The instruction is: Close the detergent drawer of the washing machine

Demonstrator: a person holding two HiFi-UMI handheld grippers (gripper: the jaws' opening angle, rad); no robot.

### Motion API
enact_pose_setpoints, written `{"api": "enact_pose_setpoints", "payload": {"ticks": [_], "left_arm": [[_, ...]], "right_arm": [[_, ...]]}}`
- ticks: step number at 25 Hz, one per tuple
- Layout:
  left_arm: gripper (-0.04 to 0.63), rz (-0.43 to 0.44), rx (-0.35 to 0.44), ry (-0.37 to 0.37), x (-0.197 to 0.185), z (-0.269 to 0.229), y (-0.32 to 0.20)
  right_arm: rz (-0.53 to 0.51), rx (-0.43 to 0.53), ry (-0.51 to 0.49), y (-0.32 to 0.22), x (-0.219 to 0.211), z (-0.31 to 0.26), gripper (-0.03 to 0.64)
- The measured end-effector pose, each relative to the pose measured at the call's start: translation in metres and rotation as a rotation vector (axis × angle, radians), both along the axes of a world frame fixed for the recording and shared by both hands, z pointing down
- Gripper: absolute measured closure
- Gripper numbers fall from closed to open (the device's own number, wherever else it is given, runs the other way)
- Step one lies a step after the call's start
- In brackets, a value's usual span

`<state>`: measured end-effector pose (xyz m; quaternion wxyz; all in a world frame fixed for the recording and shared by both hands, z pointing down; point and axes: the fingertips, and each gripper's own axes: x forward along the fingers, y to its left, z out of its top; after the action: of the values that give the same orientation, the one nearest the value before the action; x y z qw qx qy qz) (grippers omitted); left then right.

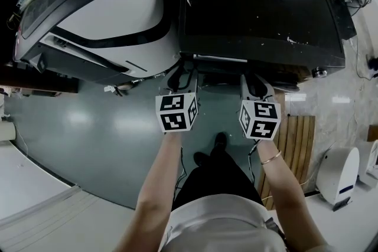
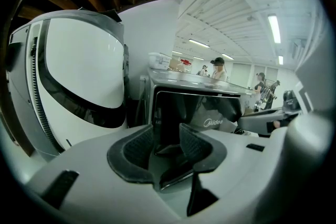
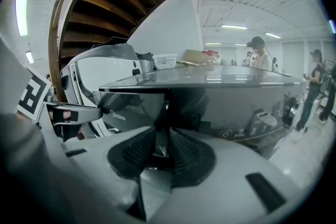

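Note:
The black washing machine (image 1: pixel 254 3) stands just ahead of me, its glossy dark front panel with a logo (image 2: pixel 212 123) facing both grippers. The detergent drawer front (image 3: pixel 131 107) is the left part of that panel; how far out it stands I cannot tell. My left gripper (image 1: pixel 179 75) is held close before the panel's left side, jaws well apart with nothing between them (image 2: pixel 165 131). At the panel's middle my right gripper (image 1: pixel 255 82) points at a vertical seam, and its pads stand a narrow gap apart with nothing gripped (image 3: pixel 163 134). Neither gripper touches the panel.
A large white machine with a black band (image 1: pixel 106 3) stands close on the left. A wooden slatted mat (image 1: pixel 298 138) and a white appliance (image 1: pixel 339 177) lie on the floor at right. A box (image 3: pixel 167 61) sits on the washer's top. People (image 2: pixel 217 68) stand far behind.

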<state>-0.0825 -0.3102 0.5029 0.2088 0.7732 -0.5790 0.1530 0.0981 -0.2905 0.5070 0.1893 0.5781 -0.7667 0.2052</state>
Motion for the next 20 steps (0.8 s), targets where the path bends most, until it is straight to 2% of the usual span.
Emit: {"api": "enact_pose_setpoints", "payload": {"ticks": [20], "left_arm": [[0.456,-0.024,-0.02,-0.002,0.0,0.001,-0.013]], "right_arm": [[-0.007,0.006,0.033,-0.015,-0.004,-0.002,0.529]]}}
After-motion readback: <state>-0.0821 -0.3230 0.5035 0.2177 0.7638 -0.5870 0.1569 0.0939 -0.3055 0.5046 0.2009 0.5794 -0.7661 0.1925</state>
